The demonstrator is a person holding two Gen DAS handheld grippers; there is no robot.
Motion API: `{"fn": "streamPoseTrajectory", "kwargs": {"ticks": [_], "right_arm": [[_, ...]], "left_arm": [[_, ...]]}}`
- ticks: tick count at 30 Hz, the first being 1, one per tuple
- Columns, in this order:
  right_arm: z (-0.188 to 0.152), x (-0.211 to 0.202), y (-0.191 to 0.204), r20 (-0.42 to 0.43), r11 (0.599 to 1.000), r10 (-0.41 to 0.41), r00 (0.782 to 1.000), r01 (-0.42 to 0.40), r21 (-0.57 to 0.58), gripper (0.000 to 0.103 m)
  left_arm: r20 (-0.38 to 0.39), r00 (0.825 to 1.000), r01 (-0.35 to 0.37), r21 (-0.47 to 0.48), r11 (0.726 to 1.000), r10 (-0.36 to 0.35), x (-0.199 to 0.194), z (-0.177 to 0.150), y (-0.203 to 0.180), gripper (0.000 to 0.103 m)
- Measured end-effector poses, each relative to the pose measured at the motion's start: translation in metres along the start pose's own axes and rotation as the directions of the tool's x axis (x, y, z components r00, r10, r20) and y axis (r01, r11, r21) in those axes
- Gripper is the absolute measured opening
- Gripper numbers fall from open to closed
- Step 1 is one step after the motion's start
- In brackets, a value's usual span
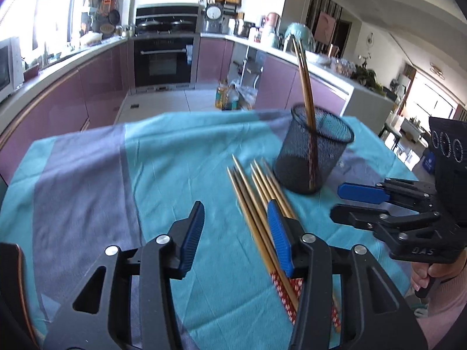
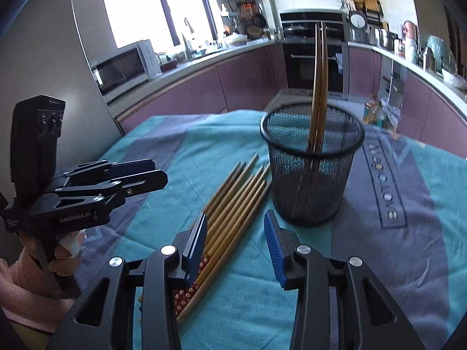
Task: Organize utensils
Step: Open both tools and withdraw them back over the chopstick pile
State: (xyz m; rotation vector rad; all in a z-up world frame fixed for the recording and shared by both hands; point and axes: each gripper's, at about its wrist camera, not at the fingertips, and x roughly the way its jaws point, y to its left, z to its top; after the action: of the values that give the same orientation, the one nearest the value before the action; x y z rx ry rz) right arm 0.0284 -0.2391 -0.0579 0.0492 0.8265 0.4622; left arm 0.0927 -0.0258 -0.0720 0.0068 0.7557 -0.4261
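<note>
On the counter (image 2: pixel 408 262): teal and grey cloth (image 1: pixel 116 175) covers it.
Loose chopsticks (image 2: pixel 233 201): a bundle lying flat just beside the mesh cup (image 2: pixel 312 175).
Mesh cup: upright, two chopsticks (image 2: pixel 318 87) standing inside.
Left gripper (image 1: pixel 236 224): jaws partly apart, empty, above the bundle.
Right gripper (image 2: pixel 236 239): jaws partly apart, empty, over the bundle's patterned ends.

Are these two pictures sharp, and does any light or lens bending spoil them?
Left wrist view: the loose chopsticks are motion-smeared and the counter bows from fisheye distortion. Right wrist view: the window is blown out white and the mesh cup looks slightly soft.
</note>
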Motion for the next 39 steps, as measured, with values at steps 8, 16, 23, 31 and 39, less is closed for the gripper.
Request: {"fn": "streamPoseTrajectory", "kwargs": {"ticks": [8,16,23,31,39], "right_arm": [[-0.016,0.019,0.005,-0.051,1.000,-0.018,0.999,0.018,0.008,0.038],[-0.020,0.027,0.009,-0.066,0.999,-0.036,0.997,0.036,0.004,0.038],[-0.020,0.033,0.014,-0.070,0.998,-0.063,0.996,0.062,-0.015,0.038],[-0.020,0.039,0.018,-0.076,0.995,-0.090,0.993,0.088,-0.038,0.038],[-0.022,0.038,0.010,-0.088,0.994,-0.108,0.990,0.106,-0.028,0.038]], "left_arm": [[-0.074,0.997,0.018,0.009,1.000,-0.017,0.021,-0.015,-0.015,0.045],[-0.105,0.994,0.028,0.006,1.000,-0.027,0.032,-0.022,-0.022,0.045],[-0.133,0.991,0.016,0.010,1.000,-0.015,0.043,-0.025,-0.025,0.043],[-0.151,0.988,0.015,0.010,1.000,-0.013,0.053,-0.027,-0.025,0.043],[-0.159,0.987,0.003,0.013,1.000,-0.001,0.061,-0.025,-0.025,0.042]]}}
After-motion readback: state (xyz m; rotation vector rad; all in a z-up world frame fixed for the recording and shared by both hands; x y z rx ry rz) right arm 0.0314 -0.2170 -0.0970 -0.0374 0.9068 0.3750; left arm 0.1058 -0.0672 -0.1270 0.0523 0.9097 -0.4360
